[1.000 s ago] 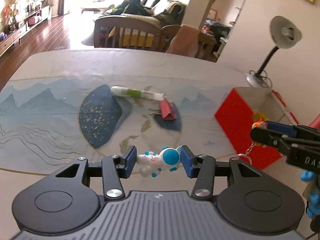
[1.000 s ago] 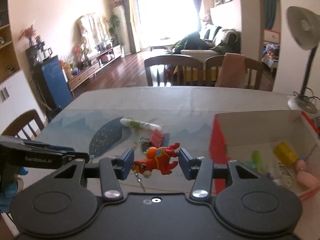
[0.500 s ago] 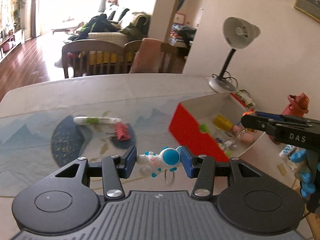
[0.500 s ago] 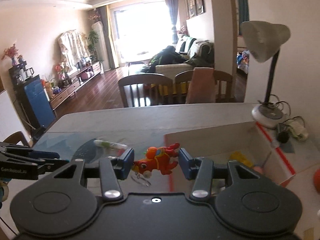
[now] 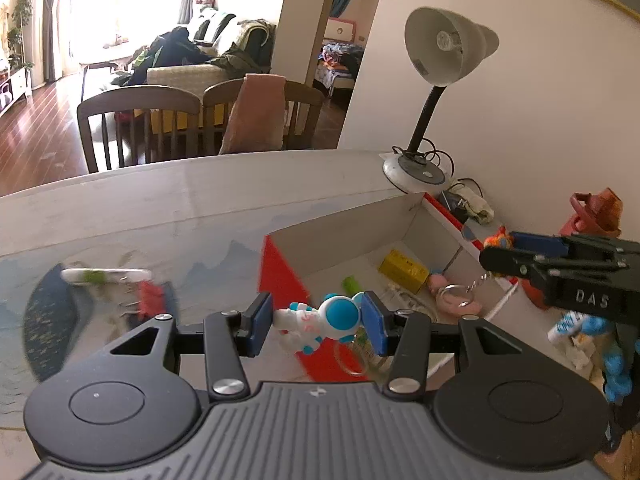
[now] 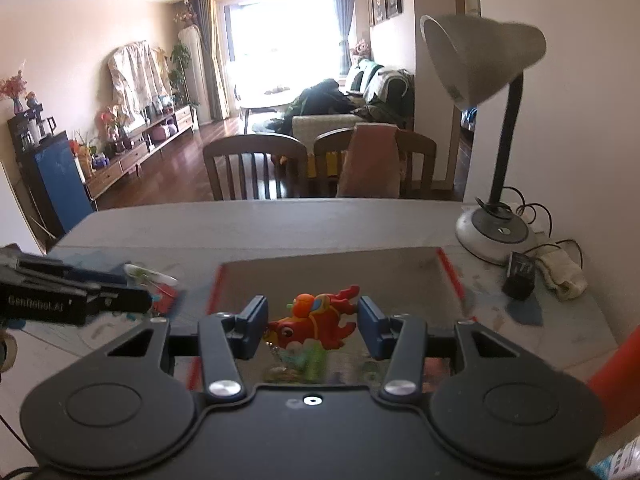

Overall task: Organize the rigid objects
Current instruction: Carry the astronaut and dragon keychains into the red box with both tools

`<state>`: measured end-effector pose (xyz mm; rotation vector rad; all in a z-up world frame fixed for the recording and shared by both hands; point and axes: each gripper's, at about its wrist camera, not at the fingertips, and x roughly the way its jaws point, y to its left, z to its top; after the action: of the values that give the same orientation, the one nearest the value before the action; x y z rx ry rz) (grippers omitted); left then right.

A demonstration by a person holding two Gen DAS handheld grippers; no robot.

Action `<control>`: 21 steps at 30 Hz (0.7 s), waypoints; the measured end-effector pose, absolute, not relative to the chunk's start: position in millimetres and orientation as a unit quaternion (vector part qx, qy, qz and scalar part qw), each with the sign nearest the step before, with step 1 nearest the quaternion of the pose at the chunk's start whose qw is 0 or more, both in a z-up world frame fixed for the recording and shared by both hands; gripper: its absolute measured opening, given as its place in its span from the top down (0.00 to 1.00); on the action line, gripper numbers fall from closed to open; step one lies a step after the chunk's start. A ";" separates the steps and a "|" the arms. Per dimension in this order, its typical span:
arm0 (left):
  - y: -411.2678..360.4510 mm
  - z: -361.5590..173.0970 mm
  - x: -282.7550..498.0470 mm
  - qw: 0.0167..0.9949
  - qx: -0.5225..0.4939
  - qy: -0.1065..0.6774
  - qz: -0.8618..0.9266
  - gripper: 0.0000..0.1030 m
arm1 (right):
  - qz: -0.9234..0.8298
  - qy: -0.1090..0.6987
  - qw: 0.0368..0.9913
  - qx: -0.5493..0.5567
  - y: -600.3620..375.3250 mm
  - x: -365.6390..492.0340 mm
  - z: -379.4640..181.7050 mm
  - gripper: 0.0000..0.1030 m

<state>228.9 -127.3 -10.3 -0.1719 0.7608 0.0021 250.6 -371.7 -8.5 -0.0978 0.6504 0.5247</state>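
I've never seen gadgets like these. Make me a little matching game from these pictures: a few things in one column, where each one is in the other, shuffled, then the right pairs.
Things:
1. astronaut keychain
2. red fish toy
3. yellow block
4. desk lamp

Places:
A. lying inside the open box
B. clamped in the right gripper
C. standing on the table by the wall
D. clamped in the left gripper

Pairs: 1-D, 2-B, 3-A, 4-C
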 end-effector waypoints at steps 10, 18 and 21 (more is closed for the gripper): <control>-174.0 -43.4 309.2 0.918 -0.050 0.394 0.014 0.54 | 0.245 0.346 0.904 -0.055 -403.1 293.1 -43.4 0.53; -191.6 -73.8 361.1 0.909 -0.014 0.416 0.034 0.54 | 0.259 0.373 0.888 -0.072 -404.3 315.1 -71.9 0.53; -195.7 -84.3 376.4 0.906 0.000 0.423 0.036 0.54 | 0.263 0.381 0.882 -0.090 -398.9 316.8 -84.1 0.53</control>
<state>376.4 -195.7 -84.3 -0.0002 0.8730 0.0749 316.8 -398.9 -84.1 -0.1870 0.7938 0.5473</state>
